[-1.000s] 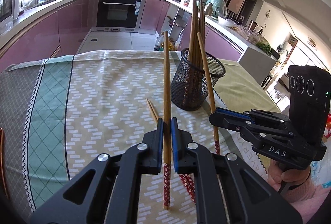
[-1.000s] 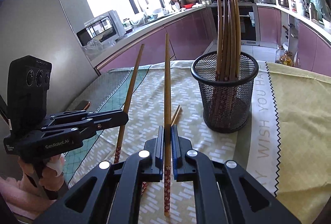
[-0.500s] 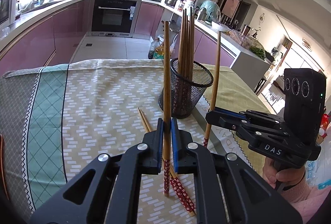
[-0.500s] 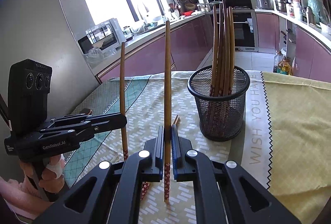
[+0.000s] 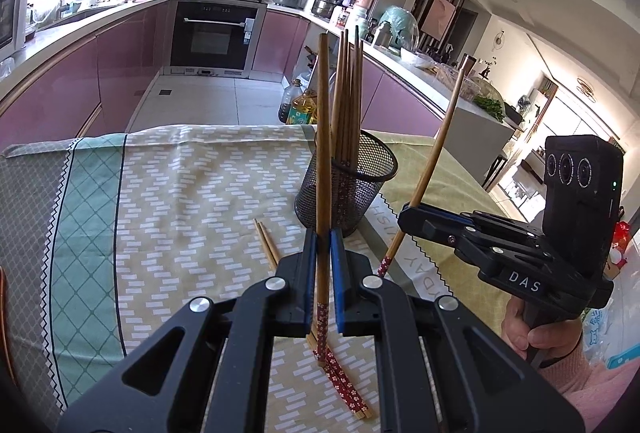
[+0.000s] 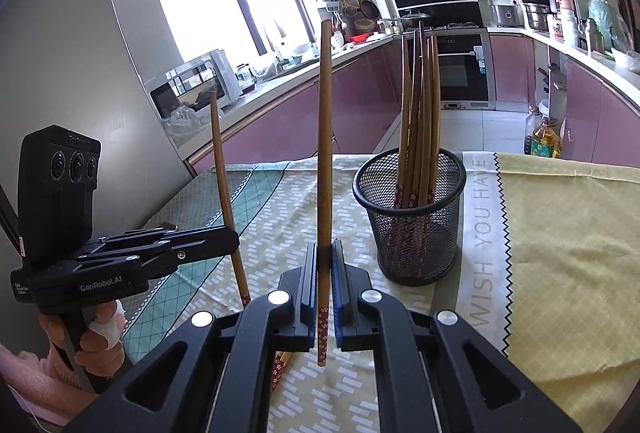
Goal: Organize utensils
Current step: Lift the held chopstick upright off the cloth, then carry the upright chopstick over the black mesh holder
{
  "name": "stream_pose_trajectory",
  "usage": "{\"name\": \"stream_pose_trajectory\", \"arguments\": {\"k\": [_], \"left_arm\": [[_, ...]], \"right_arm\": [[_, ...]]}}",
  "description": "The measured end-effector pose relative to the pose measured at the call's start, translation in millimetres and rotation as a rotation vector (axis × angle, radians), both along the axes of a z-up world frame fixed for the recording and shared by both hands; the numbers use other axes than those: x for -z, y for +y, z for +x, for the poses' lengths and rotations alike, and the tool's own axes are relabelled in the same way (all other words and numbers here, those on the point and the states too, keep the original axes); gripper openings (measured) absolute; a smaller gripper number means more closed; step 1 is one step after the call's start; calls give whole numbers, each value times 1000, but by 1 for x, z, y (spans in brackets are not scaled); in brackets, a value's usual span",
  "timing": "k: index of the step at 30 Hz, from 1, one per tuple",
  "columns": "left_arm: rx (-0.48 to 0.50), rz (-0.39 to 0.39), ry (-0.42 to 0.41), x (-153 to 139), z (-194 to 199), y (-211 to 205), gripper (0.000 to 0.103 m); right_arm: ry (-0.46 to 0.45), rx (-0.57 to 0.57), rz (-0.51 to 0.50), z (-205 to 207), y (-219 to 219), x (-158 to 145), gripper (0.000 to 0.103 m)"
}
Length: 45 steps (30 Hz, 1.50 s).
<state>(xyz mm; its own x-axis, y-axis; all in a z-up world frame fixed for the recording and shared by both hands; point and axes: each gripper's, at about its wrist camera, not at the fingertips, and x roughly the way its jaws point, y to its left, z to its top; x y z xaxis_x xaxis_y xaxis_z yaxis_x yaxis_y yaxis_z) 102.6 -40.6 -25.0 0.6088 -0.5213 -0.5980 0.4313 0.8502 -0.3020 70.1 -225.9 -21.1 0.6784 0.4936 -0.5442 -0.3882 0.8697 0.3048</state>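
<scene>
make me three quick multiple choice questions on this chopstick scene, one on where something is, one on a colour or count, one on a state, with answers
1. Where do the loose chopsticks lie?
A. on the tablecloth, near the left gripper
B. inside the mesh cup
C. on the kitchen floor

2. What colour is the mesh cup?
A. white
B. black
C. red

3. What is the right gripper doing?
A. open, holding nothing
B. shut on one chopstick held upright
C. shut on the cup's rim

Answers:
1 A: the pair lies flat on the tablecloth, partly under the left gripper.
2 B: the cup's mesh is black in both views.
3 B: its jaws clamp the right chopstick, which stands upright with its patterned end down; the left gripper likewise holds the left chopstick.
</scene>
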Motion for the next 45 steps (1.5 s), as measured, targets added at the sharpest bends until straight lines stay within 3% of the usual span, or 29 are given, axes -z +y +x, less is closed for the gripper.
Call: {"name": "stream_pose_trajectory", "arguments": {"k": [45], "left_arm": [[38, -10, -78, -26, 6, -20, 8]], "right_arm": [[-108, 47, -1, 1, -18, -35, 6]]}}
